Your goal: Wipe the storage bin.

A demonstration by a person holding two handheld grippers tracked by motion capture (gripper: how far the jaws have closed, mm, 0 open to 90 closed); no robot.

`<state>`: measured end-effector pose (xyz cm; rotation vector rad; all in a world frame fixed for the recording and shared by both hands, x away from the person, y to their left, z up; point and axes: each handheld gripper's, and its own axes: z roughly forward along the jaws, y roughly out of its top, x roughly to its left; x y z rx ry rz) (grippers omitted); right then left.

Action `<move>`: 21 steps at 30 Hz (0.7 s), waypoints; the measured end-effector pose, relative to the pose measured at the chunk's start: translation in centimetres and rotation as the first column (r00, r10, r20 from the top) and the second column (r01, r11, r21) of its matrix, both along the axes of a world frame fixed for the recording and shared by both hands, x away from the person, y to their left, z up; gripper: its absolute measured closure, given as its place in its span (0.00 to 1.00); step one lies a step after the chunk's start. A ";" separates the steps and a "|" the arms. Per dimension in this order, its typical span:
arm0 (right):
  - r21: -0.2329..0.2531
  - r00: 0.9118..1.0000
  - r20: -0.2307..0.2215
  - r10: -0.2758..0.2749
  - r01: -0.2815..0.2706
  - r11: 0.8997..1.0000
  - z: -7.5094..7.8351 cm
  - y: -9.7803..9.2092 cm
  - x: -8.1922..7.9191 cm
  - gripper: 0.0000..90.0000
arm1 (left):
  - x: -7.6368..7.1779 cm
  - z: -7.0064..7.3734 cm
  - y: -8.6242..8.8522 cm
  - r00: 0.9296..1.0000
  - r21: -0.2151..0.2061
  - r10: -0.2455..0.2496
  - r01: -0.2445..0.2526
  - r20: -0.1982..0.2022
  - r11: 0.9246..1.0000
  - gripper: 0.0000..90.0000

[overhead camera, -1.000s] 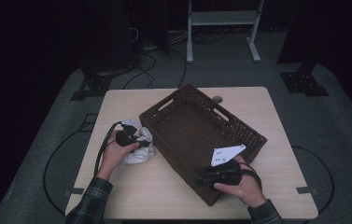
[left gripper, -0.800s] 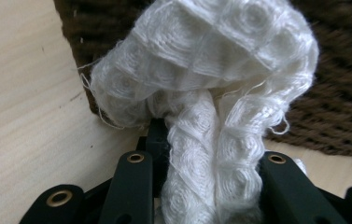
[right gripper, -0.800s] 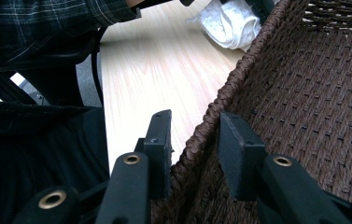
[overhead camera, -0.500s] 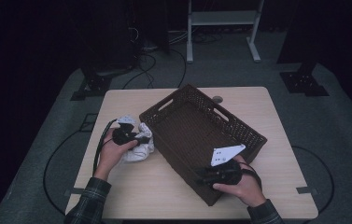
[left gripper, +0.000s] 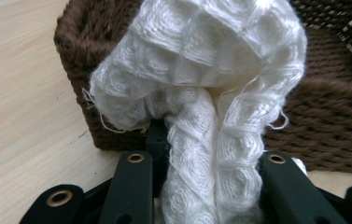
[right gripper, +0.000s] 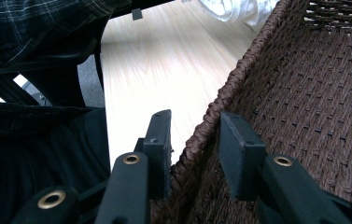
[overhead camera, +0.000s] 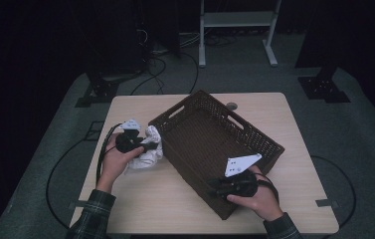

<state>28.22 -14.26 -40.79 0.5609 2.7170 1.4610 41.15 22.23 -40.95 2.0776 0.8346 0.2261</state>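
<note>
Left gripper (overhead camera: pixel 147 146): jaws pressed onto a white waffle-weave cloth (left gripper: pixel 201 88), a twisted fold of it caught between them while the rest billows up in front of the camera. Compared with a second ago, the cloth is lifted slightly and carried toward the table's far edge, closer to the brown woven basket (overhead camera: pixel 254 139); it now touches the basket's left corner near the table's left edge. Judged meaning: the cloth is gathered and on its way into the basket, with the lift over the rim not yet made.

Right gripper (right gripper: pixel 193 140): jaws partly closed astride the basket's braided rim, one jaw outside, one inside against the weave, pinching the wall. In the high view it sits at the basket's near corner, toward the table's front edge, unmoved over the last second. Judged function: steadying the basket while the other hand loads it.

Basket interior: bare weave where visible.
</note>
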 end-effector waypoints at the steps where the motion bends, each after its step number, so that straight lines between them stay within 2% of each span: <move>1: 0.000 1.000 -0.001 0.000 0.000 1.000 0.0 0.0 0.0 0.72 | 0.0 0.1 -0.1 1.000 0.001 -0.001 0.001 0.001 1.000 0.75; 10: 0.002 1.000 0.000 -0.001 0.001 1.000 0.0 0.0 0.0 0.72 | 0.3 -0.9 -0.7 1.000 0.010 -0.014 0.015 -0.023 1.000 0.75; 13: 0.001 1.000 0.001 -0.001 0.001 1.000 0.0 0.0 0.0 0.72 | 0.6 -1.6 -1.1 0.999 0.020 -0.020 0.021 -0.049 1.000 0.75; 21: 0.001 1.000 0.001 -0.001 0.001 1.000 0.0 0.0 0.0 0.72 | 0.8 -2.9 -1.7 0.997 0.041 -0.026 0.029 -0.078 0.999 0.75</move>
